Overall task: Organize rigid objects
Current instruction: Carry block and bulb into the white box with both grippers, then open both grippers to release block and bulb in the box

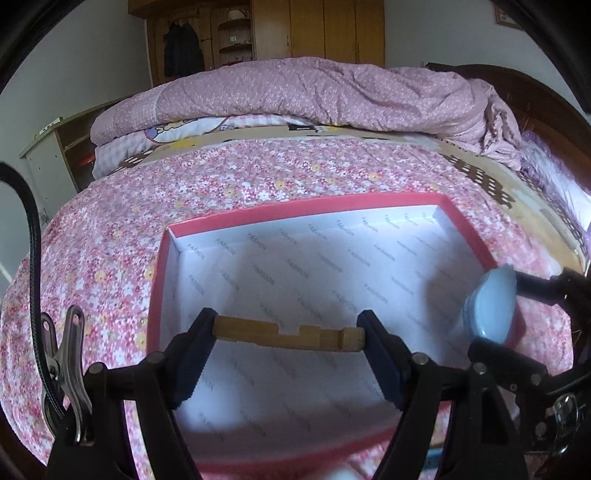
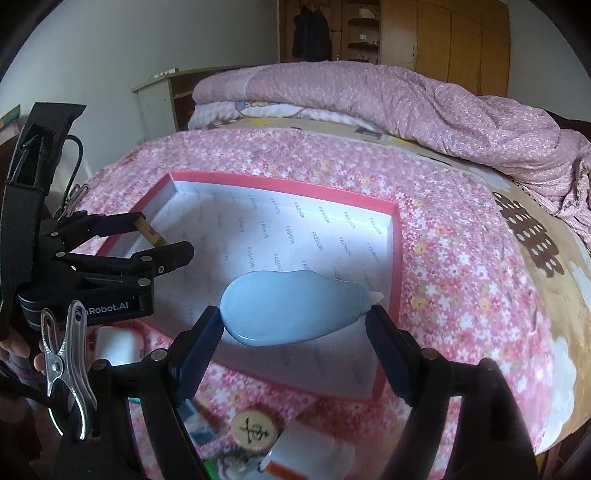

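Observation:
My left gripper (image 1: 288, 336) is shut on a notched wooden stick (image 1: 284, 334), clamped end to end between the blue pads and hanging over a shallow pink box (image 1: 295, 210) with a white printed lining. My right gripper (image 2: 295, 321) is shut on a light blue teardrop-shaped dispenser (image 2: 291, 306) with a white tip at its right end. It hovers over the near right part of the box (image 2: 280, 181). In the right wrist view the left gripper (image 2: 159, 236) hangs over the box's left rim. In the left wrist view the blue dispenser (image 1: 491, 306) shows at the box's right rim.
The box lies on a pink flowered bedspread (image 1: 110, 258). A folded pink quilt (image 1: 295, 92) is heaped at the far side of the bed. Close to me lie a round wooden chess piece (image 2: 255, 430), a white bottle (image 2: 314, 450) and other small items. A wardrobe (image 1: 332, 29) stands behind.

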Motion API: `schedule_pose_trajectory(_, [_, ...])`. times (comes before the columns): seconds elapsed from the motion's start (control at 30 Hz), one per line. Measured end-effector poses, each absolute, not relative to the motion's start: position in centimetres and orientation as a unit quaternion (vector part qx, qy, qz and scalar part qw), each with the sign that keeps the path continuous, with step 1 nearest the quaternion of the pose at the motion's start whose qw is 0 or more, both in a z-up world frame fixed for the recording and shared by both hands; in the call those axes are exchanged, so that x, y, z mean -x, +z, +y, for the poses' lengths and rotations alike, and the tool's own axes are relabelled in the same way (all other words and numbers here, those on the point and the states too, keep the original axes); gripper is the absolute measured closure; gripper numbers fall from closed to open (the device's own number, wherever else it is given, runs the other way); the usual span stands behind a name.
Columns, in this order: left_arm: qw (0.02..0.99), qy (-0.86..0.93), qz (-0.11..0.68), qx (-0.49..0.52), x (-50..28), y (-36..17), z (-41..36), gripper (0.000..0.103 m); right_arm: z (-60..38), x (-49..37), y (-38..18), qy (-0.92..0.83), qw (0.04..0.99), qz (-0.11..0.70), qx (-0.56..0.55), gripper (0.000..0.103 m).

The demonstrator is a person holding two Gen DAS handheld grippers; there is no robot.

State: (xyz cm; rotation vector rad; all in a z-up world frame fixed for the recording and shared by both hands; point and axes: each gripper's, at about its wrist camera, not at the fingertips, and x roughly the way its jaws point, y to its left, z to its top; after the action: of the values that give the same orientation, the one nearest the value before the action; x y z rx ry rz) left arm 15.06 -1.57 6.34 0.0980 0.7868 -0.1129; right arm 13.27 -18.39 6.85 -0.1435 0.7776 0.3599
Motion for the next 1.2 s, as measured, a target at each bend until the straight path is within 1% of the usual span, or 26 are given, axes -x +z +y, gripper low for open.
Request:
schedule_pose_trajectory(0.37, [0.913, -0.058, 0.398, -0.064, -17.9, 4.3, -1.8, 0.022, -17.3, -16.1, 5.2, 0.167, 0.898, 0.4, 0.077, 0.022])
schedule_pose_trajectory(0.6, [0.914, -0.06, 0.399, -0.054, -18.5, 4.2, -1.4, 0.021, -16.6, -16.9, 3.6, 0.155, 0.884, 0.431, 0.09, 0.022])
schedule_pose_trajectory(0.87, [0.912, -0.061, 0.402, -0.051, -18.8, 4.3, -1.4, 0.02, -16.5, -16.9, 3.7, 0.152, 0.883, 0.435, 0.086, 0.022])
schedule_pose_trajectory(1.03, [0.908, -0.058, 0.414, -0.025, -18.8, 4.8, -0.8, 0.02, -16.9, -17.0, 4.2, 0.163, 0.881, 0.441, 0.051, 0.022])
schedule_pose_trajectory(1.2, [0.914, -0.051, 0.401, -0.018, -17.7, 6.1, -0.4, 0.02, -17.8, -16.4, 5.4, 0.173, 0.886, 0.429, 0.027, 0.022])
